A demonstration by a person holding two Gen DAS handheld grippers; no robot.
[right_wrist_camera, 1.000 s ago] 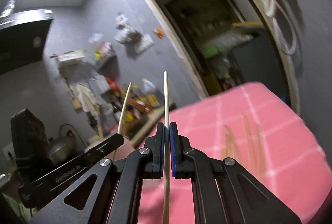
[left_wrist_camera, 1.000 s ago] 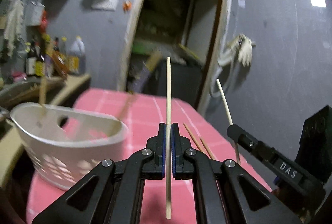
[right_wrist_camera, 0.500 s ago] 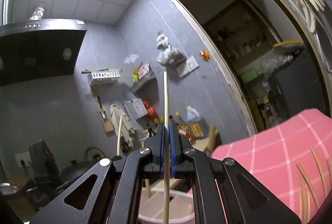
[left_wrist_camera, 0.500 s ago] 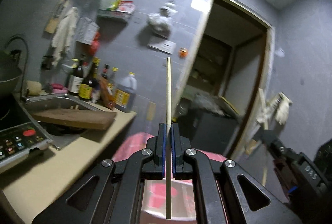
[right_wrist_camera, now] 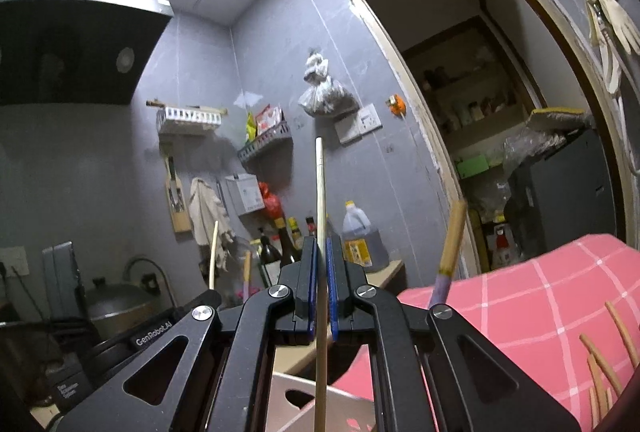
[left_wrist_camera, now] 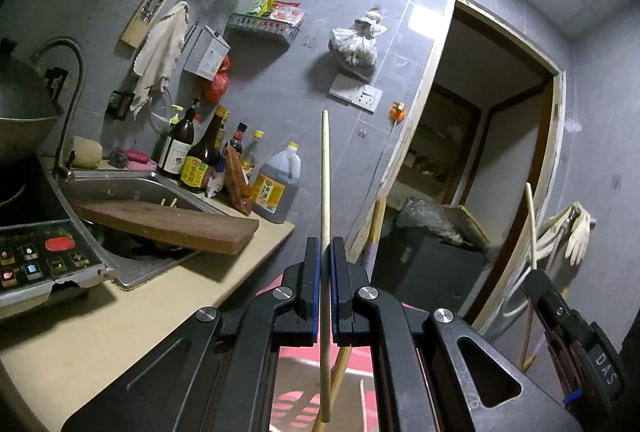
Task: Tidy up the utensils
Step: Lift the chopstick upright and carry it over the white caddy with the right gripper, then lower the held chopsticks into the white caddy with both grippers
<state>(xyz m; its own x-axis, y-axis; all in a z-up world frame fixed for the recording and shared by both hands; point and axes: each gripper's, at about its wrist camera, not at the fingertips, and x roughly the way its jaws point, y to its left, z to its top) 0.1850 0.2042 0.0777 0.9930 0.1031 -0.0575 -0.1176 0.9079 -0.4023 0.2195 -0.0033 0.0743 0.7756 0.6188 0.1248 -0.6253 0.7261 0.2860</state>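
Observation:
My left gripper [left_wrist_camera: 325, 244] is shut on a pale wooden chopstick [left_wrist_camera: 325, 172] that stands upright between its pads. My right gripper [right_wrist_camera: 320, 244] is likewise shut on another pale chopstick [right_wrist_camera: 320, 192], also upright. Each gripper shows in the other's view: the right gripper [left_wrist_camera: 536, 276] at the right edge, the left gripper [right_wrist_camera: 212, 296] at lower left. The white slotted basket [right_wrist_camera: 280, 386] lies just below and ahead of both. A purple-banded chopstick [right_wrist_camera: 450, 248] leans up out of it. Several brown chopsticks [right_wrist_camera: 600, 364] lie on the pink checked tablecloth [right_wrist_camera: 540, 292].
A beige counter [left_wrist_camera: 120, 320] runs along the left with a steel sink [left_wrist_camera: 120, 184], a wooden board [left_wrist_camera: 168, 220] across it, an induction cooker [left_wrist_camera: 36, 260] and sauce bottles [left_wrist_camera: 200, 160]. A doorway [left_wrist_camera: 480, 152] opens behind the table; a range hood [right_wrist_camera: 72, 44] hangs upper left.
Both grippers have swung left, away from the tabletop toward the counter and wall, each keeping its chopstick. The basket has dropped to the bottom of both views.

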